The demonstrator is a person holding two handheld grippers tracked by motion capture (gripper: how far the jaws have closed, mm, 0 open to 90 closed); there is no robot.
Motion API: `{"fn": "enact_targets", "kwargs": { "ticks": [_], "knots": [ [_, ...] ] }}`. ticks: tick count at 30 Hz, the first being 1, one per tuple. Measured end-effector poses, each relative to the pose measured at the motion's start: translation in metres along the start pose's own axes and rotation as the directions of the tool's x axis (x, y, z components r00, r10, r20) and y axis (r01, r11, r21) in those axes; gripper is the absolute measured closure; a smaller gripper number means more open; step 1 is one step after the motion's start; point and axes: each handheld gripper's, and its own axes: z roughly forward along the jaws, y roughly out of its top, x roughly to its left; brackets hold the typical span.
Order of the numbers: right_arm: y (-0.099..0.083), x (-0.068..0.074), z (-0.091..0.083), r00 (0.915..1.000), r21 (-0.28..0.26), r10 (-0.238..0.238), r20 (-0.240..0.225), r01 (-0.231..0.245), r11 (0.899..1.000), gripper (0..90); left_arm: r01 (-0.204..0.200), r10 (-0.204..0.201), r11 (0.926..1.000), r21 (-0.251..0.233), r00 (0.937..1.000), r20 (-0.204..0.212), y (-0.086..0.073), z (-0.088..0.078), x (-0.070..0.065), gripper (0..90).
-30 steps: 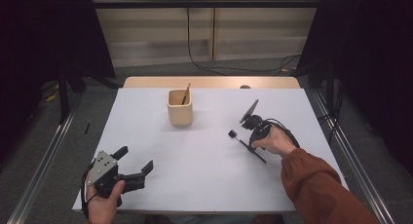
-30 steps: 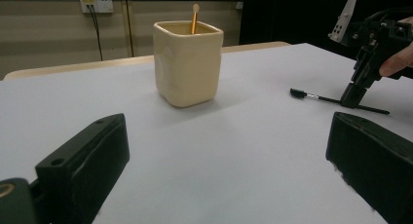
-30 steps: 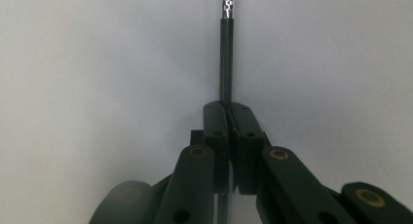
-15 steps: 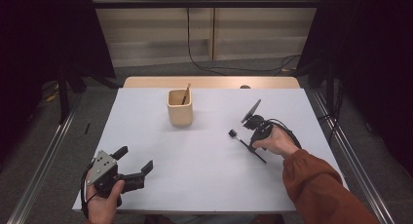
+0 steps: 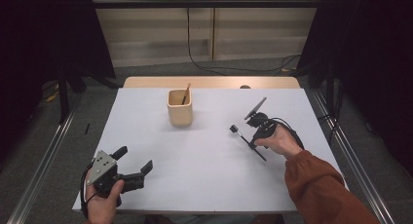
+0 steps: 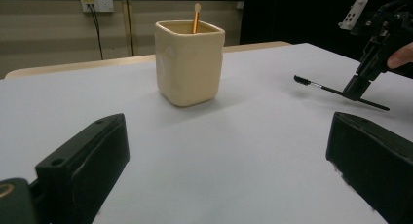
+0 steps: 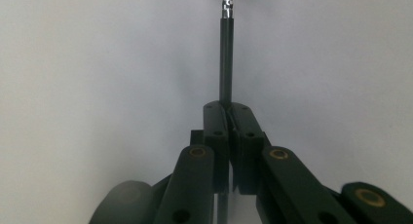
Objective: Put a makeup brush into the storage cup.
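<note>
A thin black brush (image 5: 246,141) with a small dark head lies low over the white table (image 5: 204,180) at the right. My right gripper (image 5: 253,144) is shut on its handle, and the right gripper view has the brush (image 7: 226,58) running straight out from the closed tips of that gripper (image 7: 226,109). My left gripper (image 5: 134,158) rests at the near left corner with its jaws wide apart and nothing between them. From the left gripper (image 6: 226,121), the cream cup (image 6: 189,58) stands ahead. The brush (image 6: 321,86) and the right gripper (image 6: 359,85) lie off to the right.
The cream cup (image 5: 179,108) stands at the table's middle back with a wooden stick (image 5: 185,94) leaning in it. A wooden strip (image 5: 209,82) borders the far edge. Metal rails (image 5: 44,156) run along the floor on both sides of the table.
</note>
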Motion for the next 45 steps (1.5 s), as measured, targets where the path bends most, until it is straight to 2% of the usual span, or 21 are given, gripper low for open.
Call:
{"fn": "enact_targets", "kwargs": {
  "ticks": [8, 14, 19, 21, 26, 28, 38, 42, 43, 45],
  "knots": [
    [-0.004, -0.001, -0.006, 0.9998, -0.058, 0.003, -0.02, -0.004, 0.998, 86.6, -0.001, 0.001, 1.0, 0.0, 1.0, 0.0, 0.0, 0.0, 0.0, 1.9],
    [-0.009, -0.003, -0.008, 0.9993, -0.096, 0.027, -0.027, -0.03, 0.995, 86.6, 0.0, 0.0, 1.0, 0.0, 1.0, 0.0, 0.0, 0.0, 0.0, 1.9],
    [-0.013, -0.005, -0.012, 0.9989, -0.167, 0.039, -0.027, -0.043, 0.985, 86.6, -0.001, 0.001, 1.0, 0.0, 1.0, -0.001, 0.0, 0.0, 0.0, 1.9],
    [-0.015, -0.006, -0.014, 0.9982, -0.202, 0.047, -0.035, -0.054, 0.978, 86.6, 0.0, 0.0, 1.0, 0.0, 1.0, -0.002, 0.0, 0.0, 0.0, 2.0],
    [-0.018, -0.006, -0.018, 0.9977, -0.261, 0.049, -0.046, -0.059, 0.964, 86.5, -0.001, 0.001, 1.0, 0.0, 1.0, -0.003, 0.0, 0.0, 0.0, 1.9],
    [-0.019, -0.006, -0.019, 0.9977, -0.27, 0.042, -0.053, -0.055, 0.961, 86.6, -0.002, 0.002, 1.0, 0.002, 1.0, -0.001, 0.0, 0.0, 0.0, 1.9],
    [-0.022, -0.003, -0.023, 0.9992, -0.393, 0.007, -0.04, -0.022, 0.919, 86.5, -0.001, 0.001, 1.0, 0.001, 1.0, 0.001, 0.0, 0.0, 0.0, 2.0],
    [-0.024, -0.002, -0.025, 0.9993, -0.453, -0.001, -0.038, -0.016, 0.892, 86.5, -0.001, 0.001, 1.0, 0.001, 1.0, 0.0, 0.0, 0.0, 0.0, 2.0],
    [-0.024, -0.002, -0.026, 0.9993, -0.461, -0.001, -0.038, -0.016, 0.887, 86.6, 0.0, 0.0, 1.0, 0.0, 1.0, 0.0, 0.0, -0.001, 0.0, 1.9],
    [-0.025, -0.002, -0.028, 0.9993, -0.494, -0.008, -0.036, -0.011, 0.869, 86.5, -0.001, 0.001, 1.0, 0.0, 1.0, -0.001, 0.0, -0.001, 0.0, 1.9]
  ]
}}
